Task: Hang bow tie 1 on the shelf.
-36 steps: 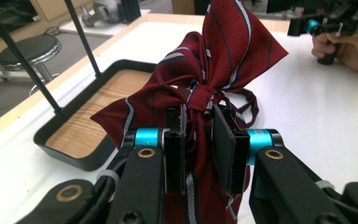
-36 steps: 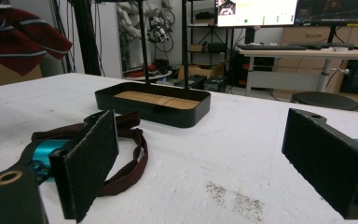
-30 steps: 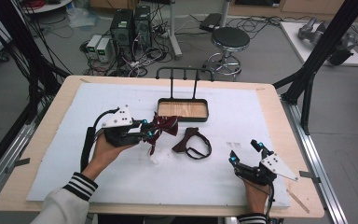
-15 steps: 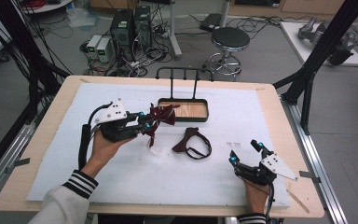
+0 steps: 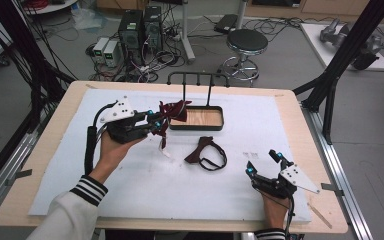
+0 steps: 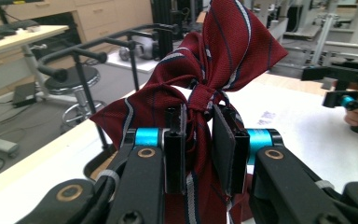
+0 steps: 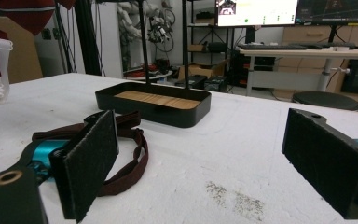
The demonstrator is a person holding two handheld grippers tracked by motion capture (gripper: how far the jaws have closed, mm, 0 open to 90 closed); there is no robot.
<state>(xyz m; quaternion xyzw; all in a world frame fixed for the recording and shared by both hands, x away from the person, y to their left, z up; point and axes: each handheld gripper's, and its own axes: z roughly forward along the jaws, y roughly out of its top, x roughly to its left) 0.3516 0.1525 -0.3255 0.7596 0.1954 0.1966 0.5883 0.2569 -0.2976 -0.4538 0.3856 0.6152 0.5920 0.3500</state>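
- Where the left gripper (image 6: 199, 140) clamps its fingers (image 6: 227, 149) on the bow tie (image 6: 200, 79), the woven red cloth with pale stripes bunches at its knot, lifted beside the black tray (image 5: 215, 126).
- A dark strap (image 5: 206, 154) lies looped on the white tabletop (image 5: 145, 185).
- The right gripper (image 5: 265, 162) rests with fingers apart.

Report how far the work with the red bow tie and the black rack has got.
Done: the left gripper is shut on the red striped bow tie at its knot and holds it off the table beside the black rack.
In hand: carrying it, nothing hung yet.
Left: the dark bow tie lies on the white mat; the right gripper rests open nearby.
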